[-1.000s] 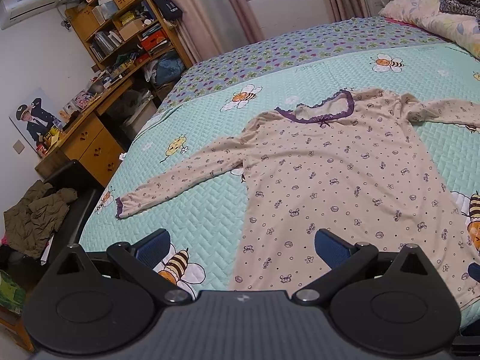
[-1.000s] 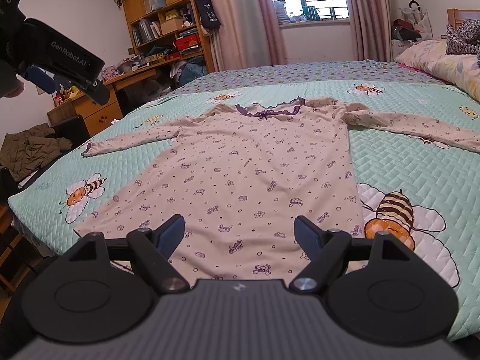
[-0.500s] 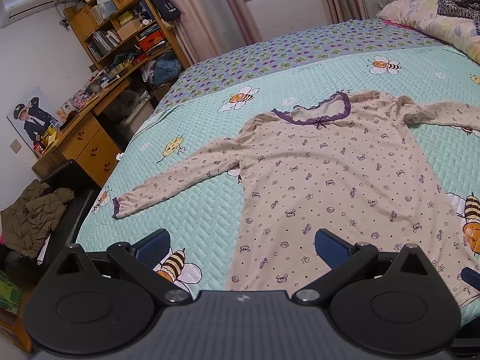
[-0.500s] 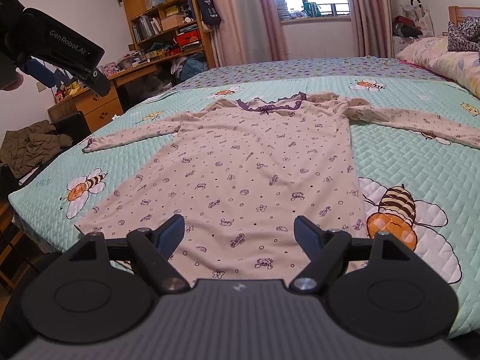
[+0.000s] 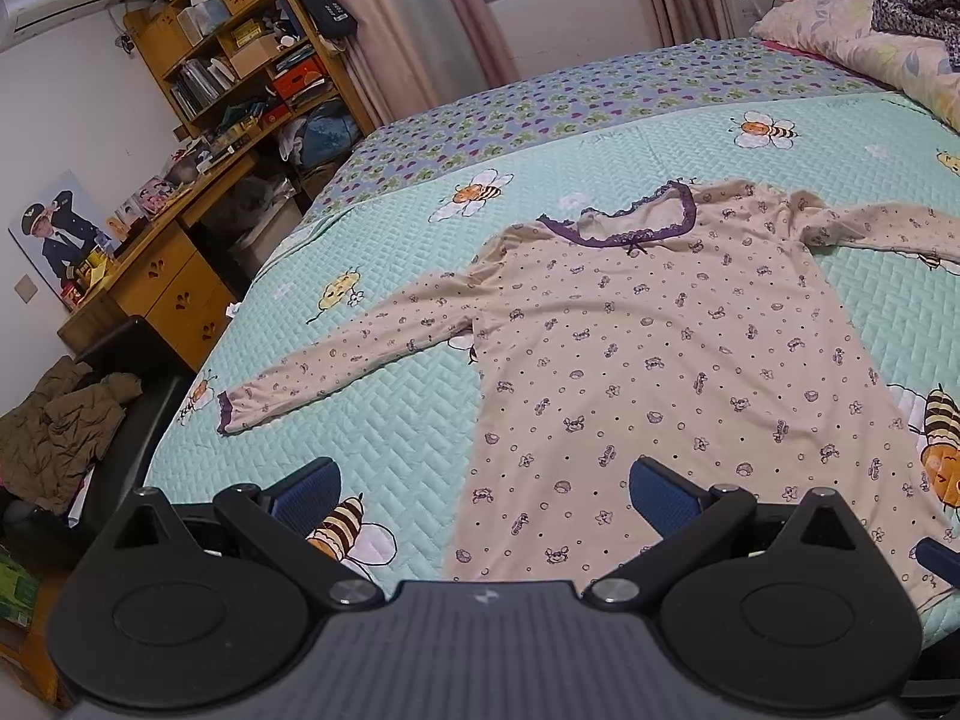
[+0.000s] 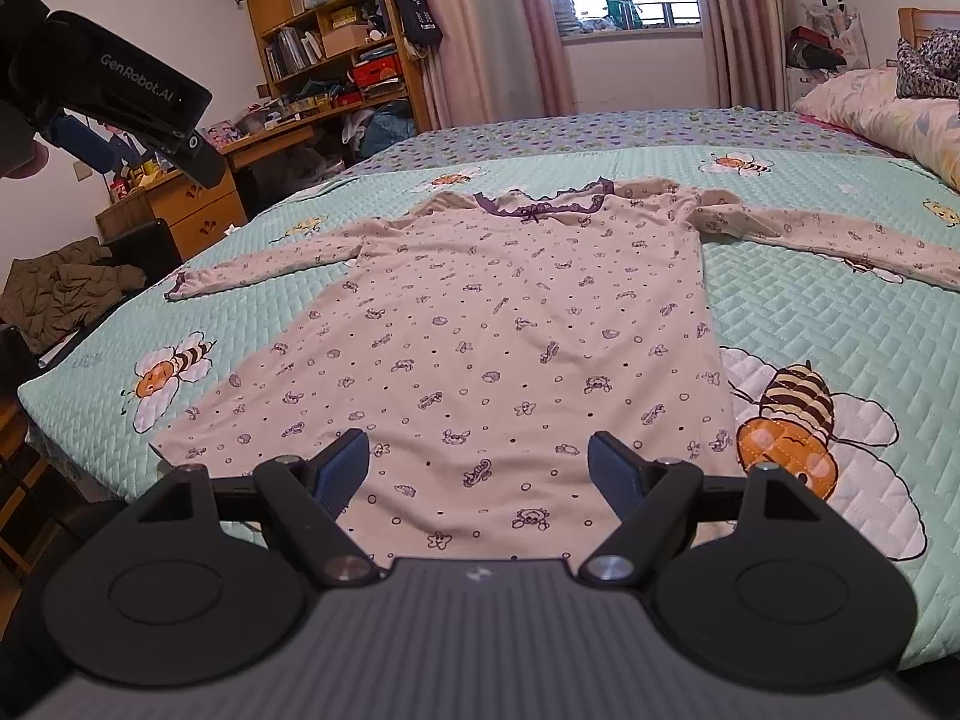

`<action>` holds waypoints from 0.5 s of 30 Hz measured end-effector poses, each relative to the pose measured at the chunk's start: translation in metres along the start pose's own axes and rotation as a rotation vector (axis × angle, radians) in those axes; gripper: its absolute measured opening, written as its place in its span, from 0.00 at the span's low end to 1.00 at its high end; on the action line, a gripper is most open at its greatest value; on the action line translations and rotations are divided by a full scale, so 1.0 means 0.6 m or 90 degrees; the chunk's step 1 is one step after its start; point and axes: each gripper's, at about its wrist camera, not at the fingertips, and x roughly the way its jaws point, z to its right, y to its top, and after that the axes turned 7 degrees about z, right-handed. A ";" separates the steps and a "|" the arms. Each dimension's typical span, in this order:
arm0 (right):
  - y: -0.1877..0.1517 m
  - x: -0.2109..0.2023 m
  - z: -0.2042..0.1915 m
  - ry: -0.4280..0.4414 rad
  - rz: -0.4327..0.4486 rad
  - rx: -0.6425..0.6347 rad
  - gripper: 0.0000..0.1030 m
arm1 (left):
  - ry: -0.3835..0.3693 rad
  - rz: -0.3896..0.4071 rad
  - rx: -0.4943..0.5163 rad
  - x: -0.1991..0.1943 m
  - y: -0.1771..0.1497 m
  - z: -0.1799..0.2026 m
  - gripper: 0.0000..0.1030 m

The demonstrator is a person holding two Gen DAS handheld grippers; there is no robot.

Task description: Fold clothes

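Note:
A cream long-sleeved nightdress with small purple prints and a purple lace collar lies flat, face up, on the bed, with both sleeves stretched out sideways. Its hem is nearest to me. My left gripper hovers open over the hem's left corner and the quilt, with nothing between its blue pads. My right gripper hangs open above the middle of the hem, also holding nothing. In the right wrist view, the left gripper shows at the upper left, held by a hand.
A mint quilt with bee pictures covers the bed. Pillows and a dark garment lie at the far right. A wooden desk and bookshelf stand to the left, beyond the bed's edge. An olive jacket lies on a dark seat.

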 end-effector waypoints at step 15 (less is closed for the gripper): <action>0.047 0.020 0.023 -0.017 0.037 0.015 0.78 | -0.017 -0.024 -0.015 0.047 -0.009 -0.004 0.99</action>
